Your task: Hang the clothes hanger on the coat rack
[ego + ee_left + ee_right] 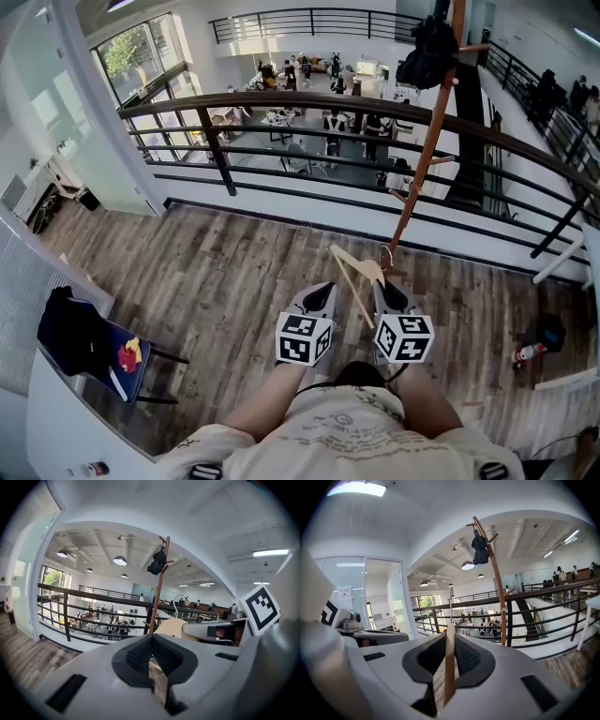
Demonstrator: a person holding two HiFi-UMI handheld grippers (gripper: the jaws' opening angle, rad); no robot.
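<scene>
The left gripper [321, 292] is closed, with nothing between its jaws. Just to its right, the right gripper [388, 292] is clamped on the wooden hanger [353, 272]. The coat rack [424, 150] stands just beyond, near the railing [281, 101].

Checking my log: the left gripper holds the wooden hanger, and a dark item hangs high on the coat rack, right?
No: the right gripper holds the wooden hanger, as the right gripper view shows. A dark item does hang high on the coat rack.
</scene>
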